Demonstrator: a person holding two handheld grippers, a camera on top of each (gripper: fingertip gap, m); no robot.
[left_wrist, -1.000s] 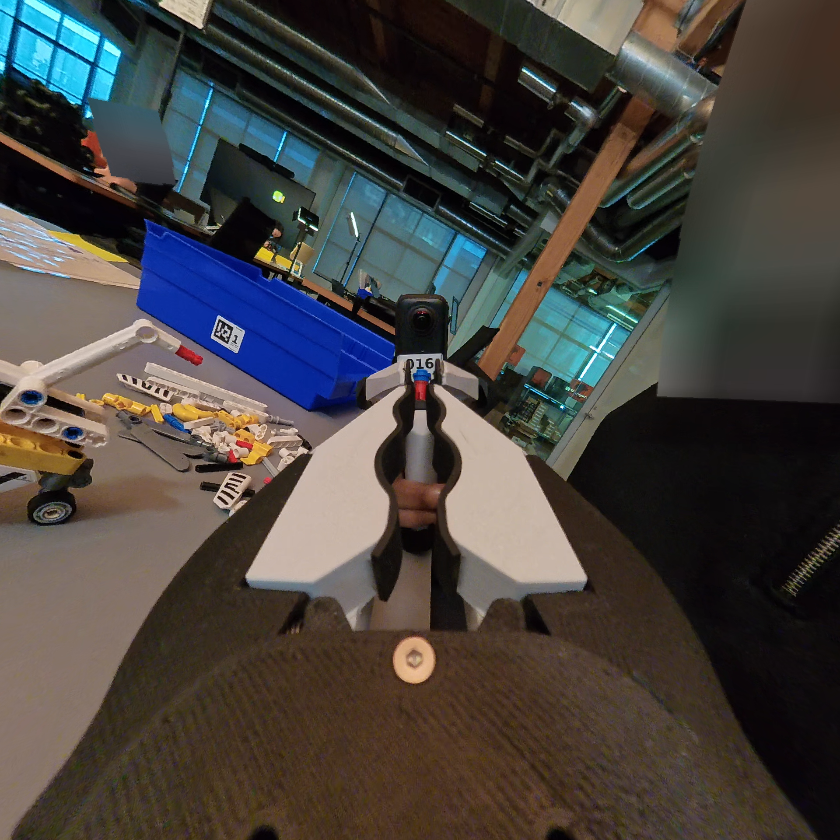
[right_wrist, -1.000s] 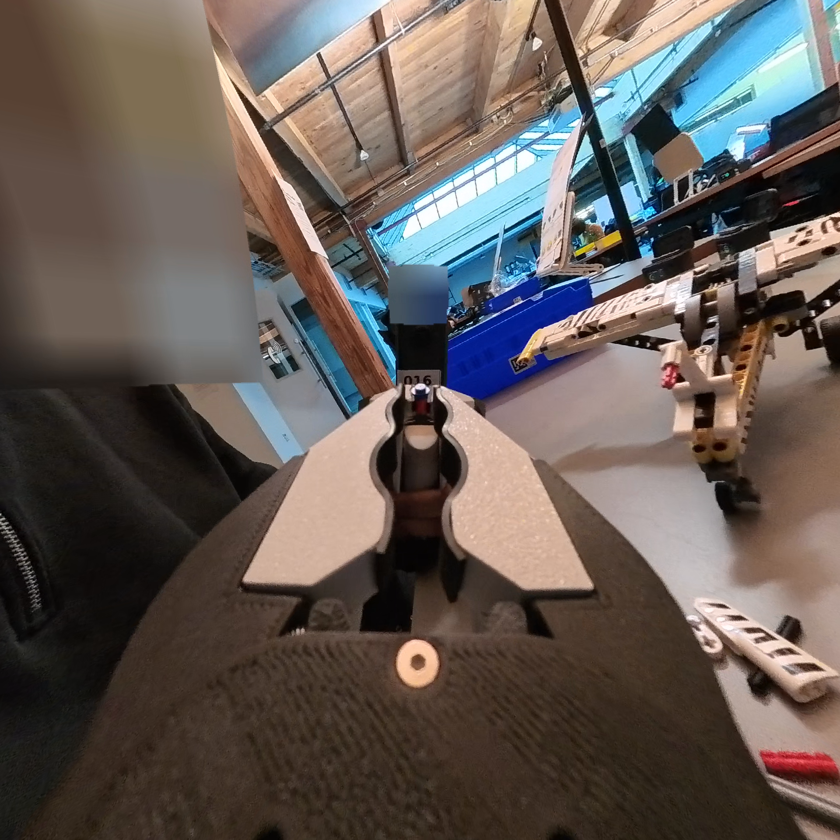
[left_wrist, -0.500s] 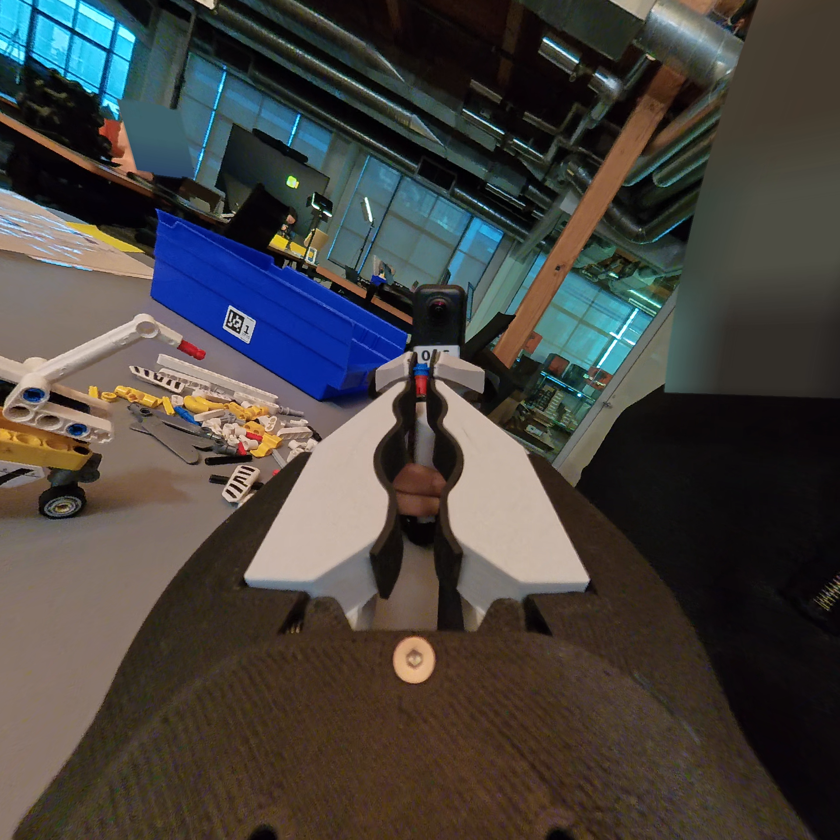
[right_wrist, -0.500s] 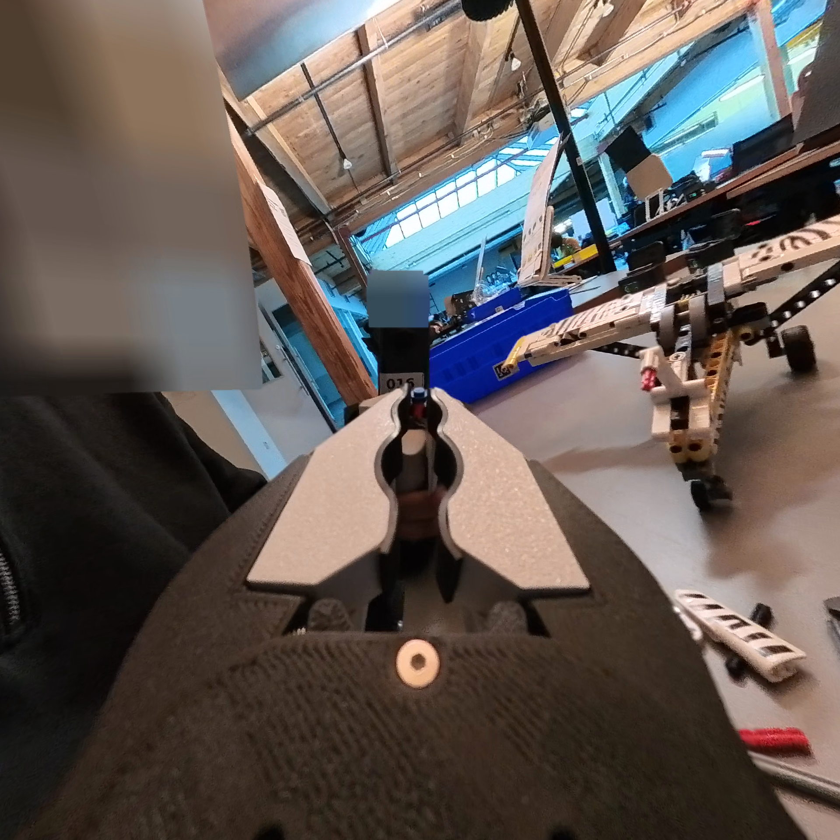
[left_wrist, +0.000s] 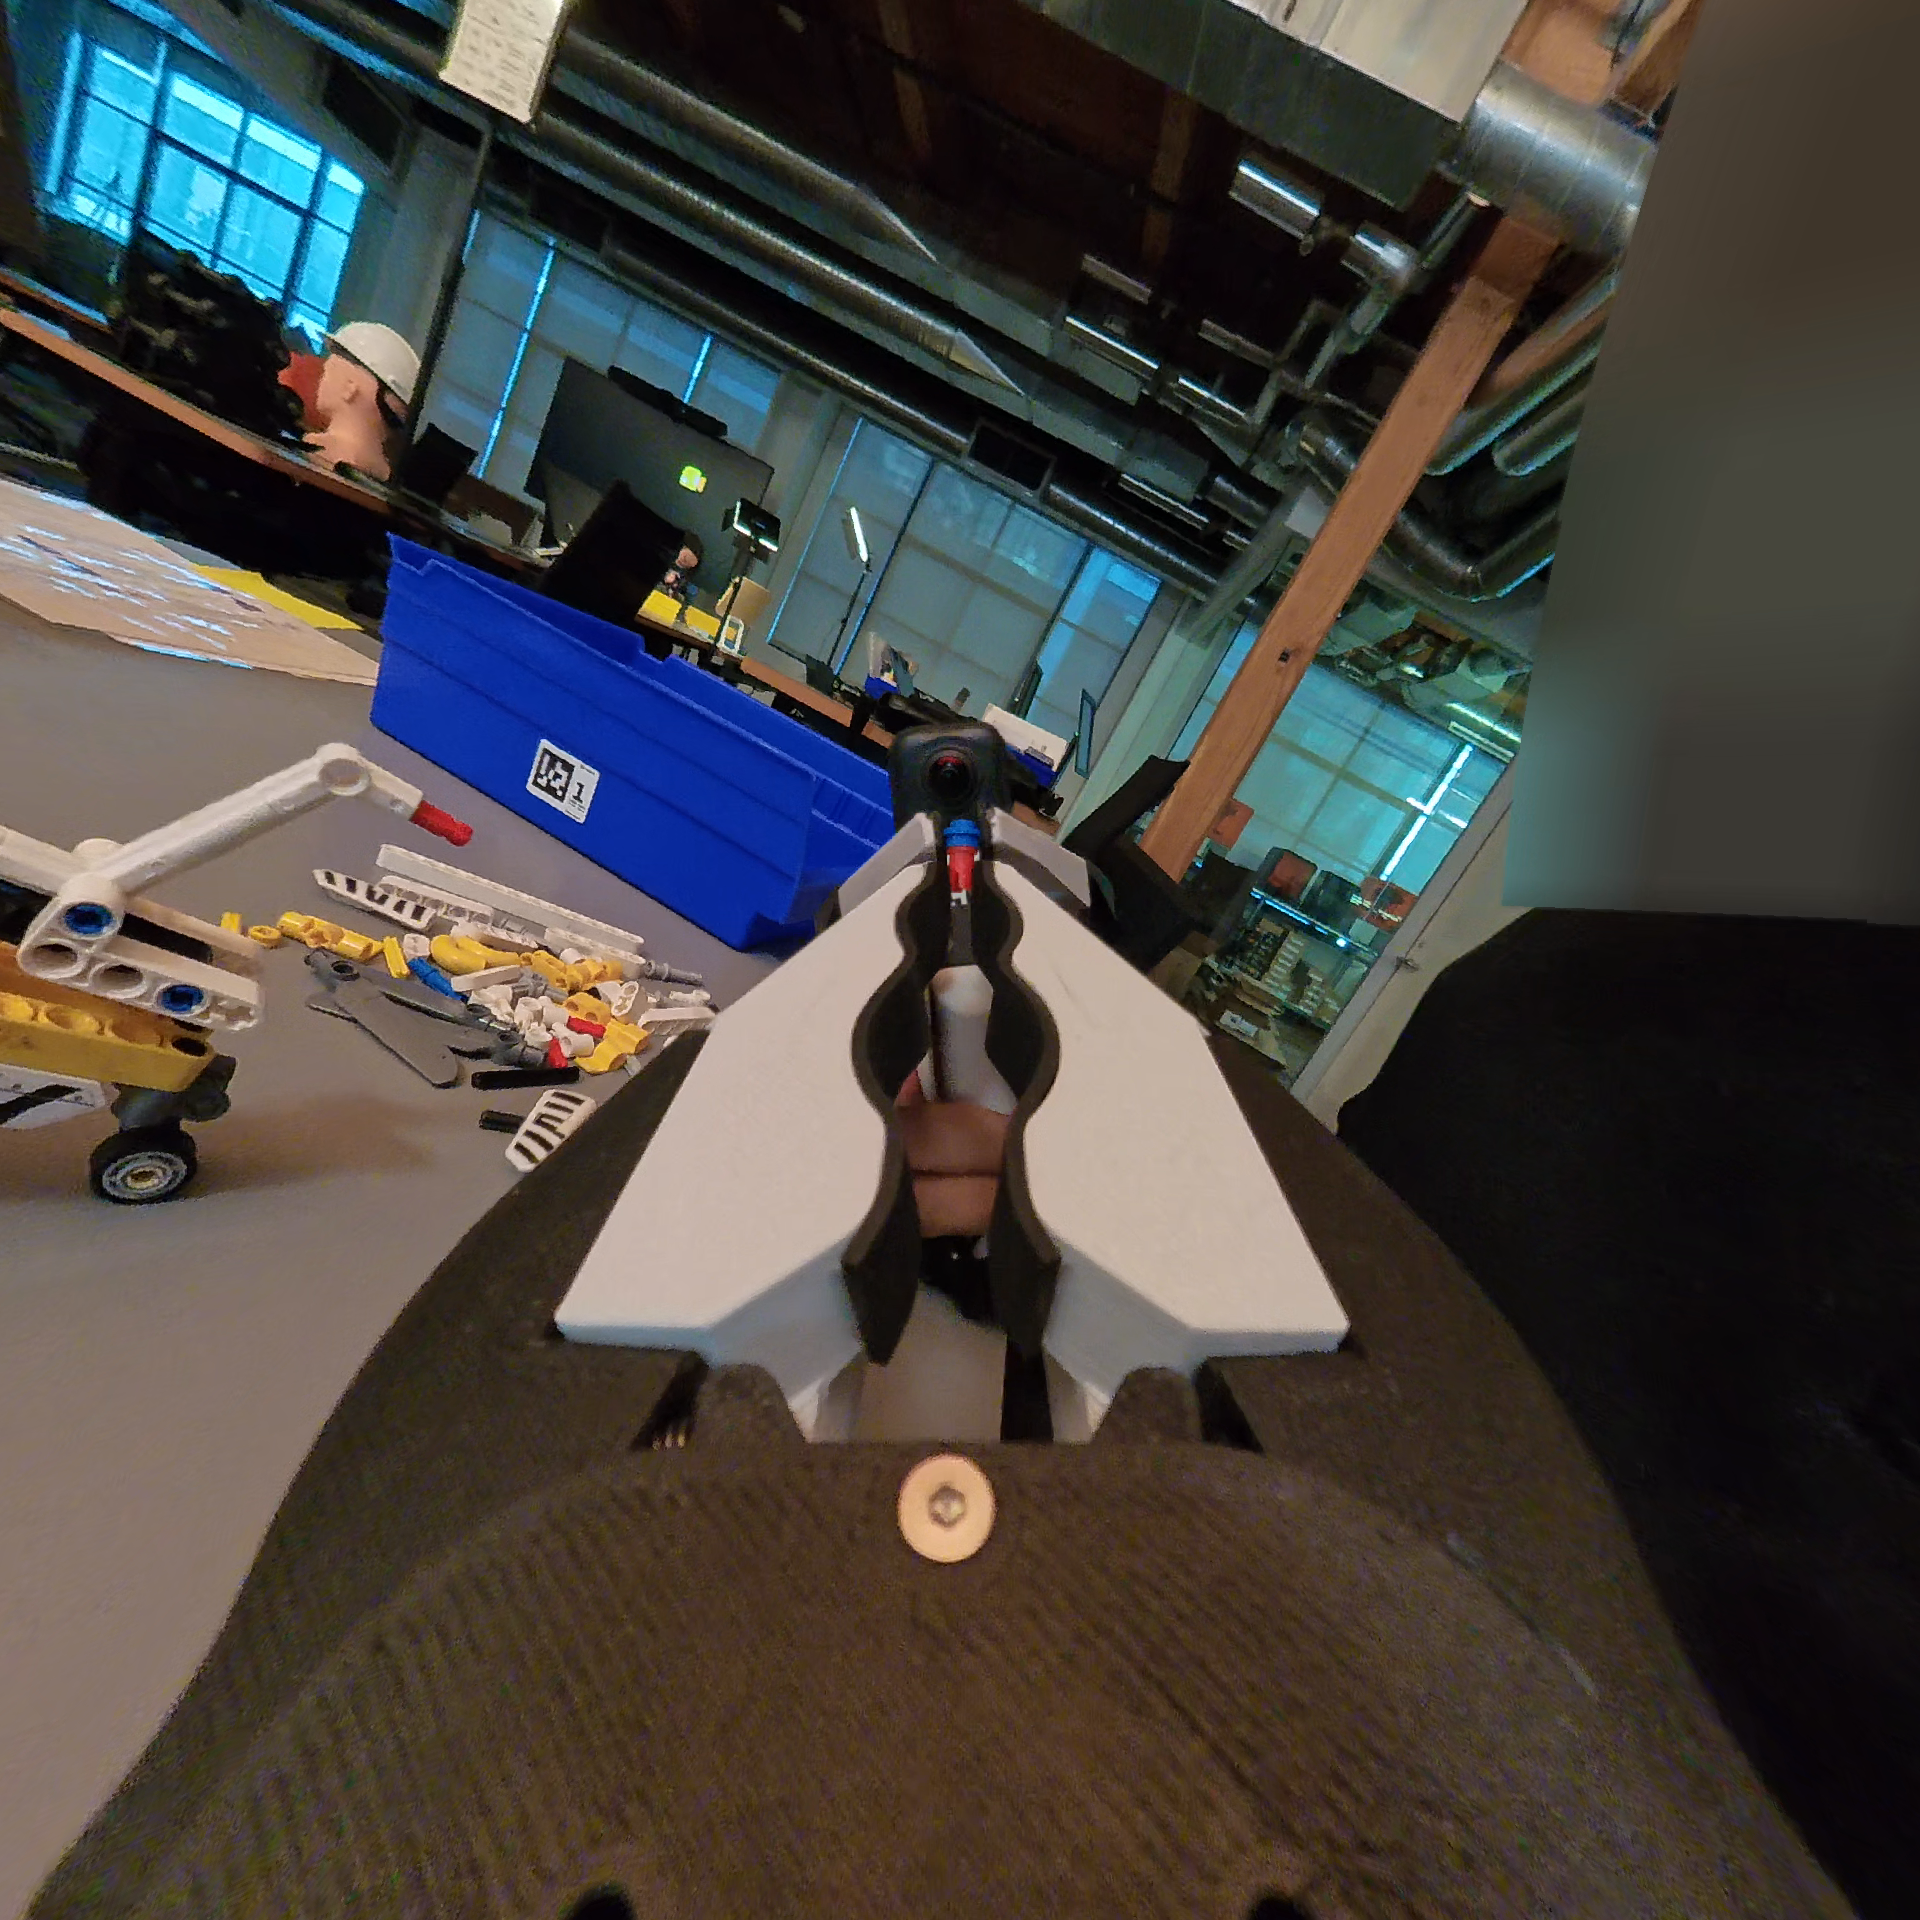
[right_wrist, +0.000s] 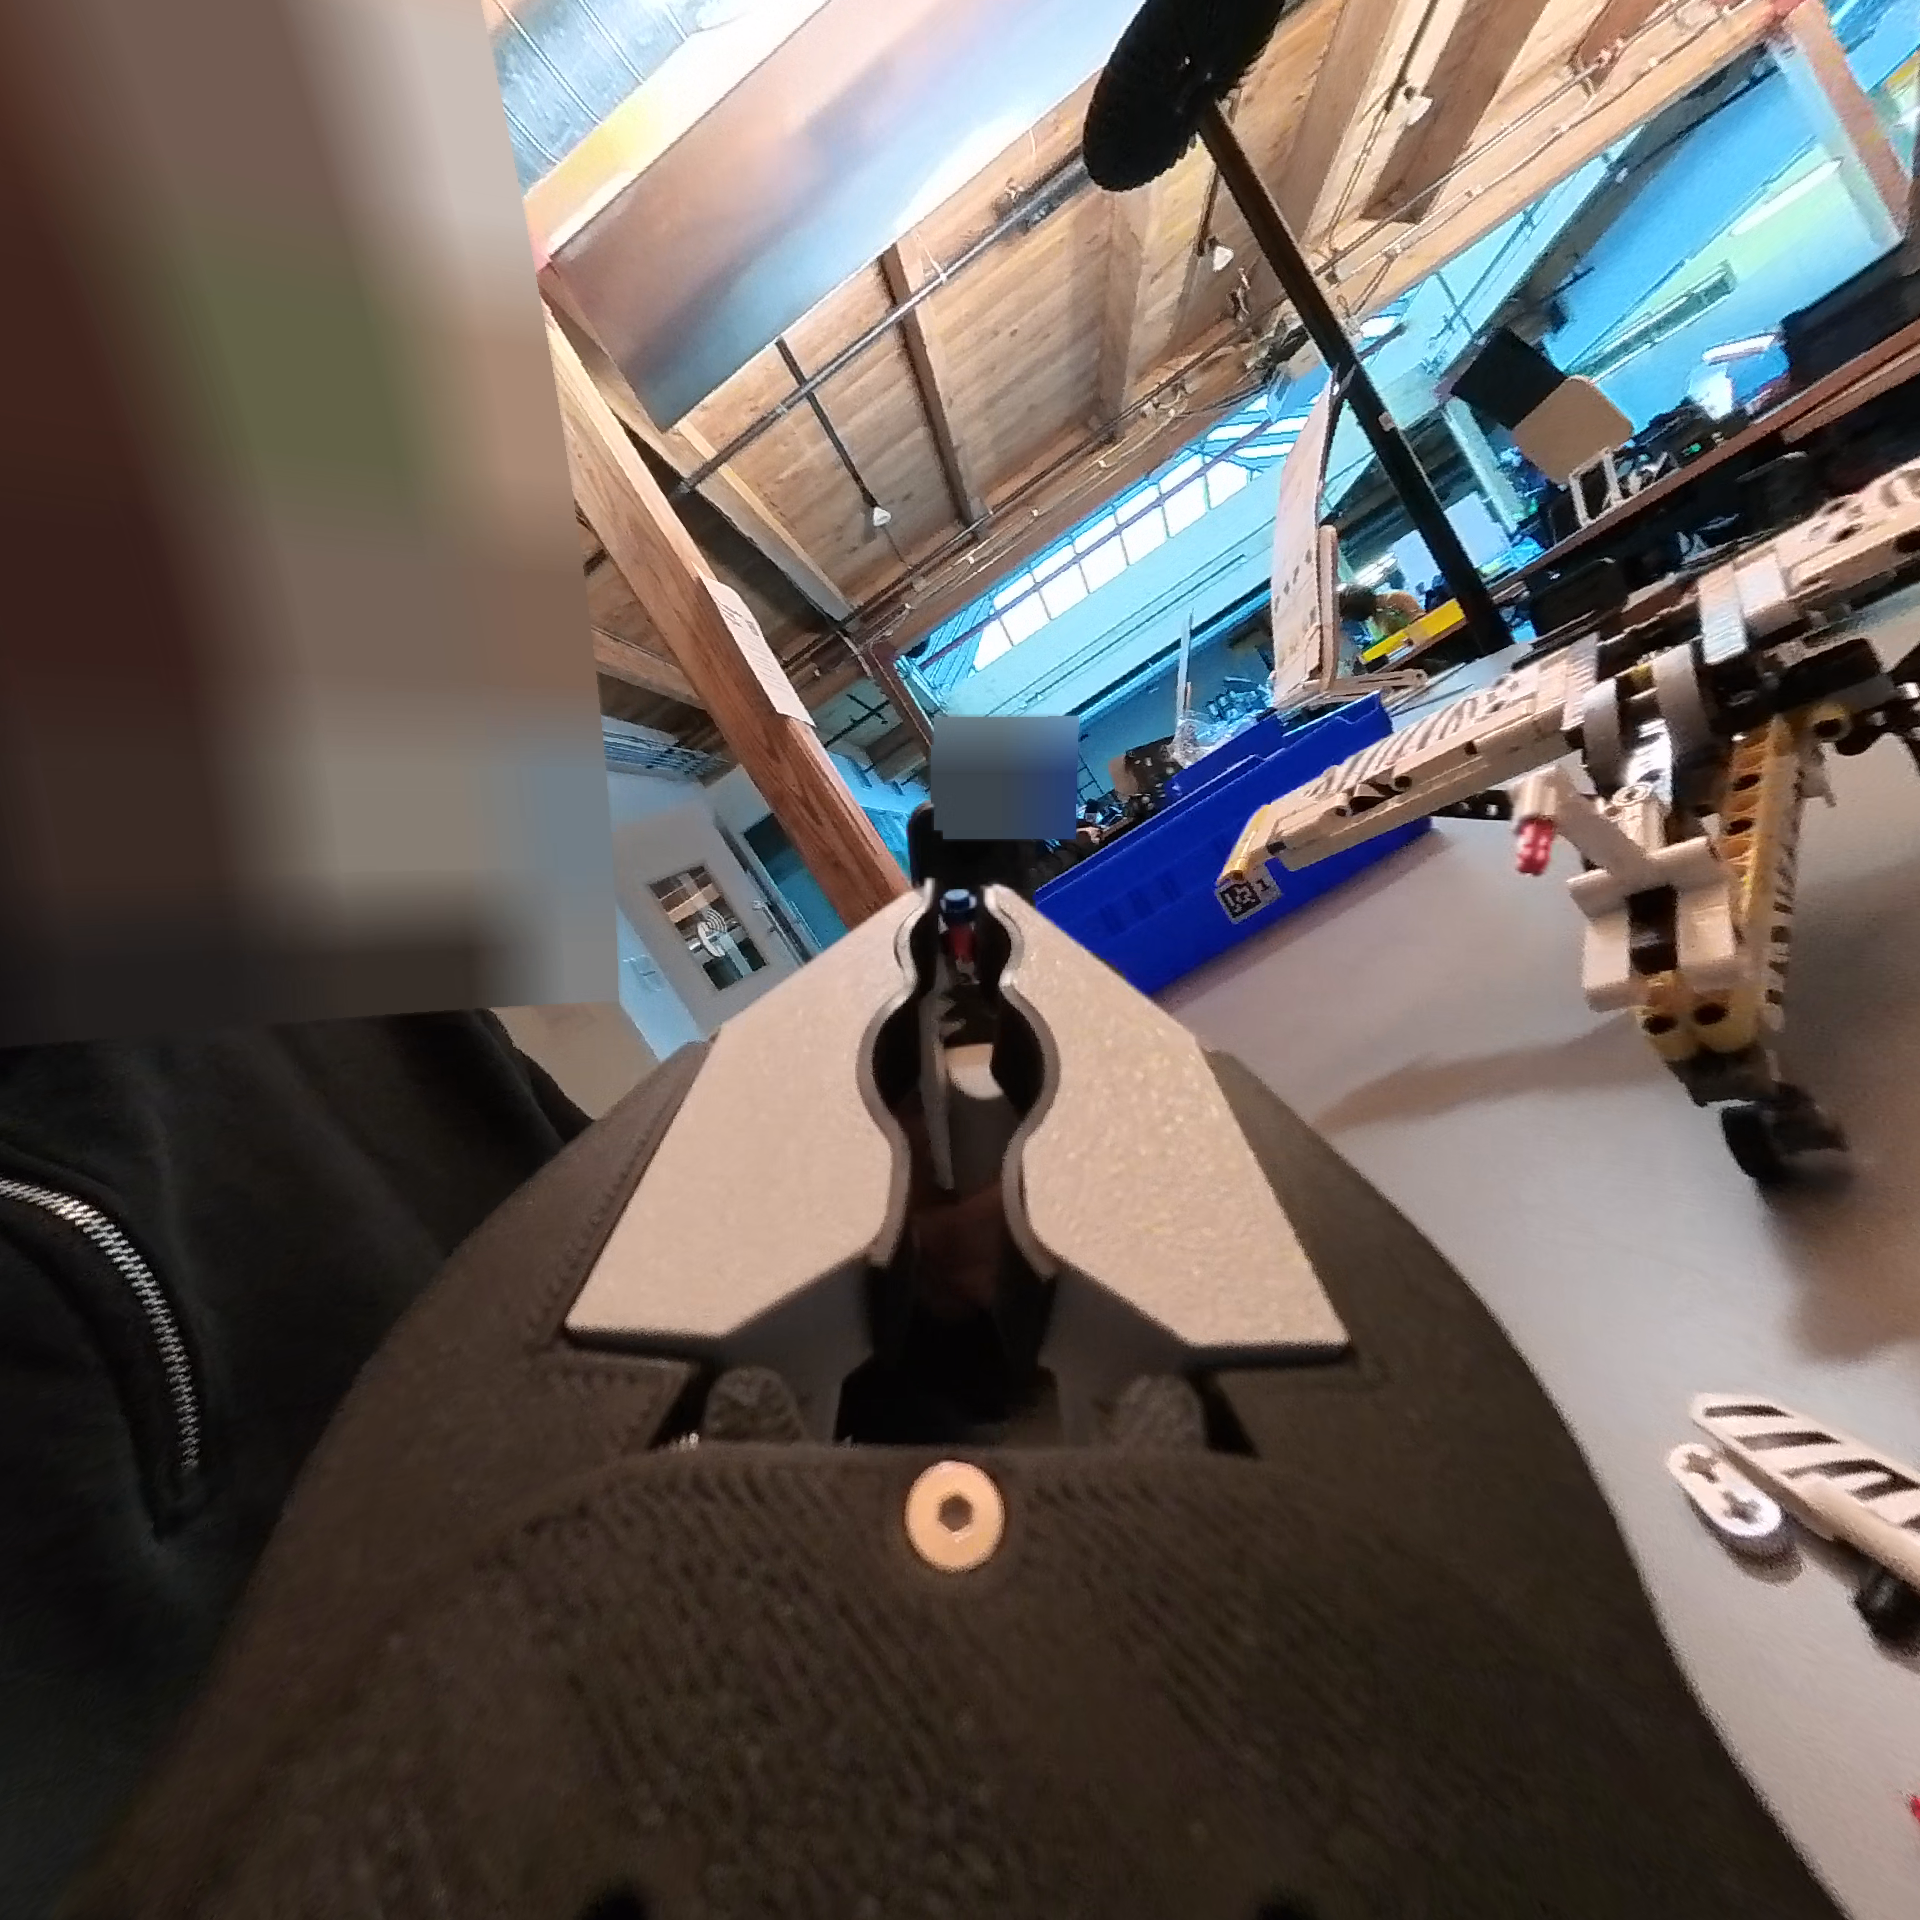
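Left wrist view: my left gripper (left_wrist: 958, 868) is pinching a small red-and-blue pin (left_wrist: 959, 854) at its tips — the other gripper is meeting it head-on. The toy model (left_wrist: 114, 997) and loose parts (left_wrist: 488, 987) are lying well off to the left on the grey table (left_wrist: 208, 1351), before a blue bin (left_wrist: 623, 748).

Right wrist view: my right gripper (right_wrist: 958, 925) is clamping the same pin (right_wrist: 958, 930) (tips nearly together) — the model (right_wrist: 1662, 831) is standing off to the right.

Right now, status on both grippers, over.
Left gripper and right gripper tip to tip, both shut on small red-and-blue pin. Brick model, loose parts, blue bin on grey table, off to the side.
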